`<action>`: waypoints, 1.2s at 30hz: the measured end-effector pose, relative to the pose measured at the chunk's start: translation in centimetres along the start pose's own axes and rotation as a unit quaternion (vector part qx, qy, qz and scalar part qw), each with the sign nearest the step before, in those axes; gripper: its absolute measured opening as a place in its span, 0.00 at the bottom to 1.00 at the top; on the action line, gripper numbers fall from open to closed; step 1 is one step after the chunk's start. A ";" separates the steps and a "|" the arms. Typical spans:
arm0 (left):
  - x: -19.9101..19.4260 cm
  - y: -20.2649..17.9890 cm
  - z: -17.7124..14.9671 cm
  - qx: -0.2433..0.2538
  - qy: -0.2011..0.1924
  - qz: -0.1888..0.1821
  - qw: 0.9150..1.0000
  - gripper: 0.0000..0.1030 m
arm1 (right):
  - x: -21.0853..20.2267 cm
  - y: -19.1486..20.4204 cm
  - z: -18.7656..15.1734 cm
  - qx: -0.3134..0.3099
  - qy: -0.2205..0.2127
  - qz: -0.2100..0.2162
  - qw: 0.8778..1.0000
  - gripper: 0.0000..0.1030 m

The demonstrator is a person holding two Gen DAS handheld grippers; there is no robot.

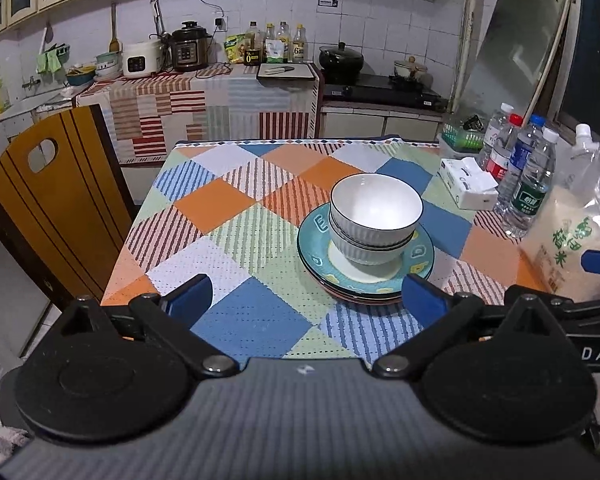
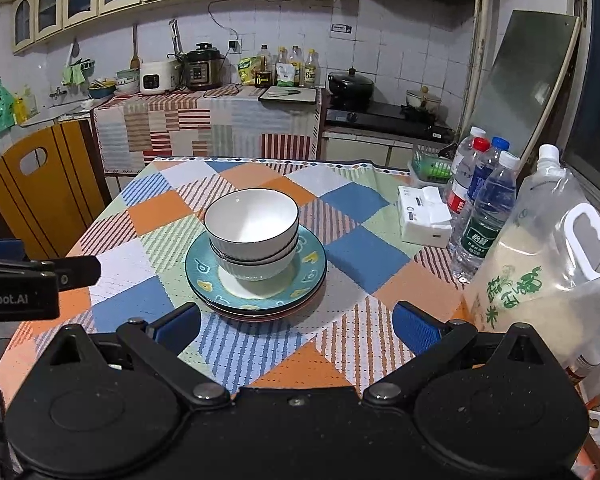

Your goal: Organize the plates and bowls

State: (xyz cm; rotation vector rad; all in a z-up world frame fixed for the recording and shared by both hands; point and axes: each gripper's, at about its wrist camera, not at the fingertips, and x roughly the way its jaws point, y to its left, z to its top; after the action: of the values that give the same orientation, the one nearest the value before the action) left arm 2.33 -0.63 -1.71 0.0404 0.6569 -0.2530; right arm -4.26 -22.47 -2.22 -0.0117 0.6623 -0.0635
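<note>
Two white ribbed bowls are nested one in the other on a stack of plates, the top one teal with yellow shapes, on the checked tablecloth. The same bowls and plates show in the right wrist view. My left gripper is open and empty, held over the near table edge, short of the plates. My right gripper is open and empty, just in front of the stack. The left gripper's body shows at the left of the right wrist view.
Several water bottles, a tissue pack and a rice bag stand along the table's right side. A wooden chair stands at the table's left. A counter with appliances and a stove lies behind.
</note>
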 end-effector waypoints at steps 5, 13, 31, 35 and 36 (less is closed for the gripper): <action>-0.2 -0.3 0.1 0.003 -0.001 0.008 1.000 1.00 | -0.2 0.1 -0.1 0.002 -0.003 0.005 1.000 1.00; -0.3 -0.7 -0.2 0.015 -0.008 0.002 1.000 1.00 | -0.1 0.0 -0.4 0.004 -0.005 0.007 1.000 1.00; 0.3 0.3 -0.7 -0.016 0.000 0.020 1.000 1.00 | 0.0 -0.6 -0.7 0.011 -0.004 -0.006 1.000 1.00; 0.3 0.6 -0.8 -0.020 0.002 0.023 1.000 1.00 | 0.0 -0.7 -0.8 0.008 -0.007 -0.019 1.000 1.00; 0.2 0.6 -0.8 -0.019 0.002 0.023 1.000 1.00 | 0.0 -0.8 -0.8 0.008 -0.008 -0.020 1.000 1.00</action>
State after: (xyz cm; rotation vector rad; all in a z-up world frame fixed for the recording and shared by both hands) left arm 2.16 -0.02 -2.52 0.0191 0.6648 -0.1957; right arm -4.77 -23.31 -2.83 -0.0107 0.6459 -0.1075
